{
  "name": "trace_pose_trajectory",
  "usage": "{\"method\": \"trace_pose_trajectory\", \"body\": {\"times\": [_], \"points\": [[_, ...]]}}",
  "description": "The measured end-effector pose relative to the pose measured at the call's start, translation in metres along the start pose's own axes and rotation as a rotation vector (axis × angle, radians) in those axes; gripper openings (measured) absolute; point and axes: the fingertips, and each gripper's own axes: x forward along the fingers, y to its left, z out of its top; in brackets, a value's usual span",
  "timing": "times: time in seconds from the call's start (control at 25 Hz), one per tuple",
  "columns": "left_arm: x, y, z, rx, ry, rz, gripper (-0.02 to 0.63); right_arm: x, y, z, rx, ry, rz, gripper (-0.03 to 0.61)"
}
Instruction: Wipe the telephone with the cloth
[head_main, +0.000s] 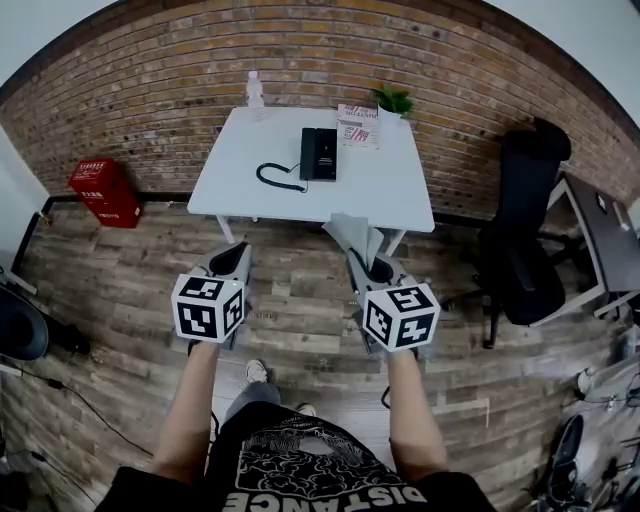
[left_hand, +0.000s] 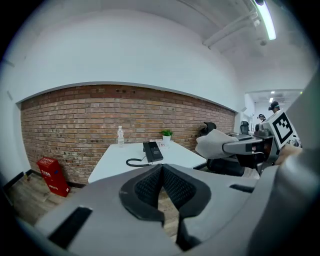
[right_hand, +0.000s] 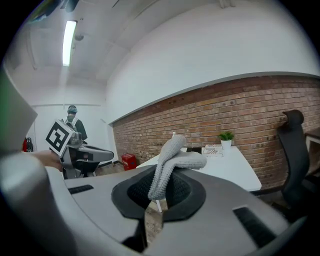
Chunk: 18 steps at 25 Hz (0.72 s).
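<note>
In the head view, a white table is seen in the upper middle of the frame, set against a brick wall. The black telephone is laid flat near the table's far edge, with its coiled cord trailed out to the left of it. Behind it, a clear bottle is stood at the upper left corner of the table, a printed card is propped just right of the telephone, and a small green plant is placed at the upper right corner. A red box is set on the wooden floor at the left of the frame, and a black office chair is seen at the right.

Both grippers are held out over the floor, below the table in the frame and well apart from the telephone. The left gripper is held at the lower left; in its own view its jaws are seen pressed together with nothing between the pads. The right gripper is held at the lower right, and the grey cloth is pinched between its jaws; in the right gripper view the cloth is seen rising from the pads and folded over to the right at its top.
</note>
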Motion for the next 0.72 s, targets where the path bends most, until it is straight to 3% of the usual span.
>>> {"method": "trace_pose_trajectory", "body": {"times": [0.28,0.72], "points": [[0.045,0.025,0.005,-0.004,0.015,-0.023,0.006,0.042,-0.021,0.004,0.008,0.017,-0.016,0.011],[0.131,0.114,0.033,-0.006,0.04,-0.084,0.006,0.152,-0.041,0.036,0.019,0.058,-0.083,0.011]]}}
